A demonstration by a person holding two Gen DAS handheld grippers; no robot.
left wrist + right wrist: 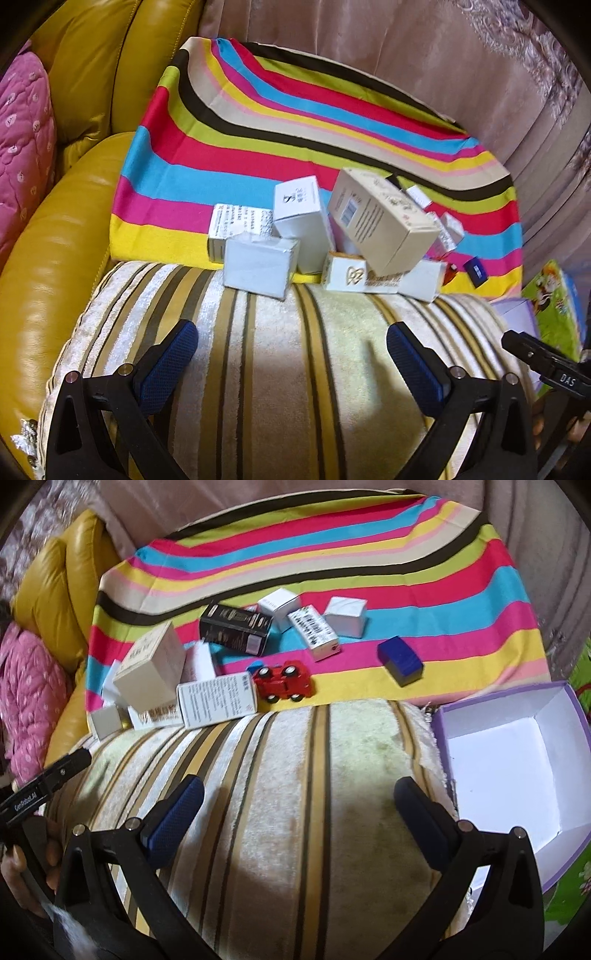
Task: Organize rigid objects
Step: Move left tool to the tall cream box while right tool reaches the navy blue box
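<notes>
Several small cartons lie heaped on a rainbow-striped cloth (258, 122). A tilted beige box (384, 221) rests on white boxes (258, 264) in the left wrist view. The right wrist view shows a black box (236, 629), a red toy car (284, 681), a dark blue box (400, 661), a barcode carton (314, 631) and a beige box (153, 668). My left gripper (291, 354) and my right gripper (299, 810) both hover open over a striped cushion (295, 794), well short of the objects, with nothing between the fingers.
An open purple box (439, 720) with a white, bare inside sits right of the cushion. A yellow leather sofa arm (48, 258) and a pink quilted cushion (22, 147) lie to the left. Curtains (406, 55) hang behind. A green play mat (554, 295) lies at the right.
</notes>
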